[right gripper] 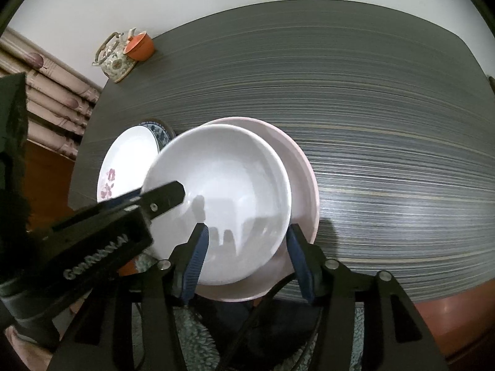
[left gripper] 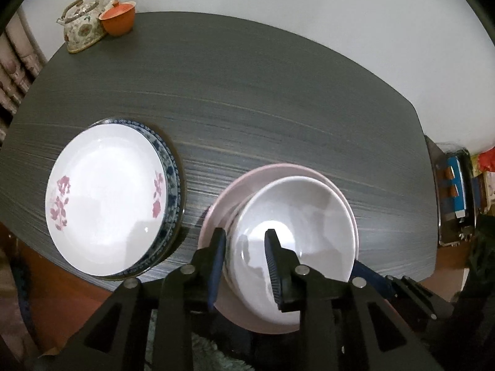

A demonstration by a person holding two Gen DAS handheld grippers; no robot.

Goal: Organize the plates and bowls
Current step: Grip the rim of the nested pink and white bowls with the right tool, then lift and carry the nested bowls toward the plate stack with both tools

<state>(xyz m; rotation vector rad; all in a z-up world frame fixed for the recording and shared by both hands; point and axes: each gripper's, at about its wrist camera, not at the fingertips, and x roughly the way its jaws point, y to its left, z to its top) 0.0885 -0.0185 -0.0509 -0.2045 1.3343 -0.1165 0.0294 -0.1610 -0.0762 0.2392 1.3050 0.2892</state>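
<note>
A white bowl (left gripper: pixel 309 216) (right gripper: pixel 229 170) sits inside a wider pale pink bowl (left gripper: pixel 247 179) (right gripper: pixel 297 154) near the table's front edge. My left gripper (left gripper: pixel 246 244) straddles the white bowl's near-left rim, one finger outside and one inside, with a gap showing, so it is open. My right gripper (right gripper: pixel 246 238) stands open over the near-right rim, its left finger inside the bowl and its right finger outside it. To the left, a white plate with pink flowers (left gripper: pixel 108 191) (right gripper: pixel 130 151) lies on top of a blue-patterned plate (left gripper: pixel 168 167).
A flowered teapot (left gripper: pixel 82 27) (right gripper: pixel 116 55) and an orange cup (left gripper: pixel 119 20) (right gripper: pixel 140 46) stand at the far left corner of the dark grey table (left gripper: pixel 247 92). Cluttered items (left gripper: pixel 454 191) lie beyond the right edge. A rug lies below the front edge.
</note>
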